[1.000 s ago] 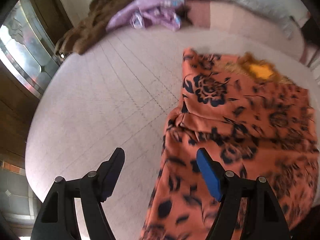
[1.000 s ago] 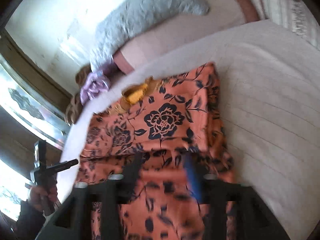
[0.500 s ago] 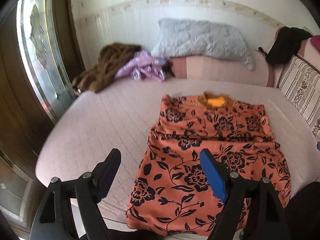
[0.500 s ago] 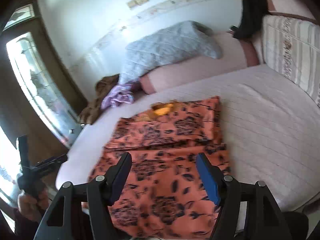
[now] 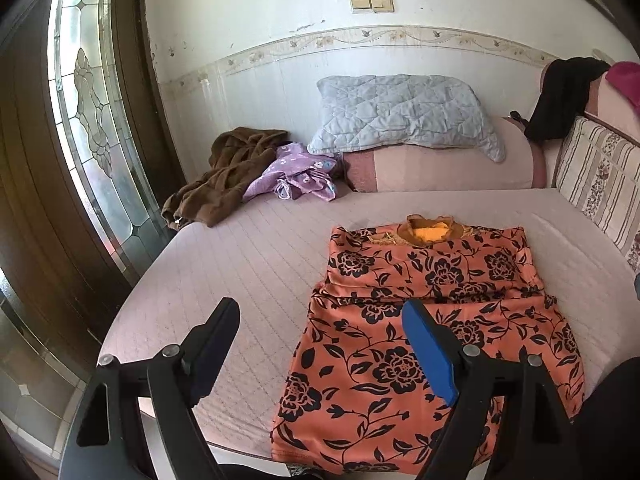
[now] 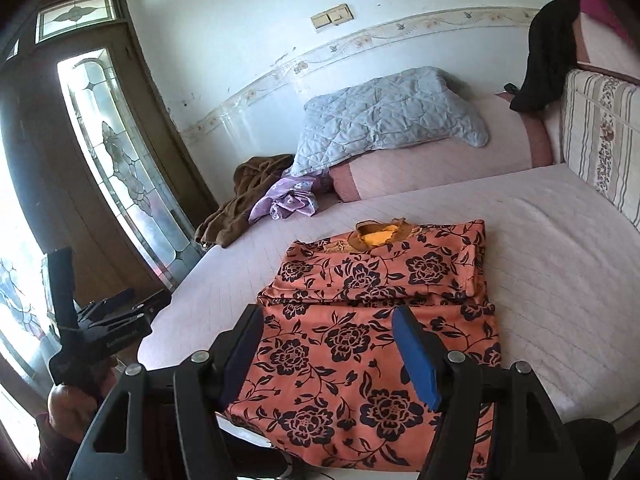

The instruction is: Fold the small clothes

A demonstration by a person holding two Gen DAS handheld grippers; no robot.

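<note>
Left gripper: the left gripper [image 5: 320, 320] hangs above the near left part of the bed, jaws standing wide apart with nothing between them; they have just been opening further. From the right wrist view it shows at the far left [image 6: 132, 306], gripped in a hand [image 6: 70, 408].
Right gripper: the right gripper [image 6: 326, 324] hangs over the near end of the garment, jaws apart, clear of the cloth.
Garment: an orange dress [image 5: 436, 336] with a black flower print lies flat on the bed, right of the middle as seen from the left wrist. Its hem lies at the near edge and its neck opening, with a yellow-orange lining [image 5: 430, 234], points toward the far wall, so its long axis runs near to far. The upper part looks folded in at the sides, with a fold line across at about mid-length.
Surface: a bed [image 5: 248, 264] under a pale pink quilted cover.
Far end of bed: a brown garment [image 5: 228, 176] and a lilac printed garment [image 5: 298, 178] lie crumpled together in the far left corner; beside them a pink bolster [image 5: 448, 164] bears a grey-blue quilted pillow [image 5: 404, 110].
Right side: a striped floral cushion [image 5: 600, 180] stands along the edge, with black cloth [image 5: 564, 96] draped above it.
Room: a white wall with a patterned border strip, a pair of light switches [image 5: 372, 3], and at the left a dark wooden door with leaded glass [image 5: 92, 120].
Writing: none can be read.
</note>
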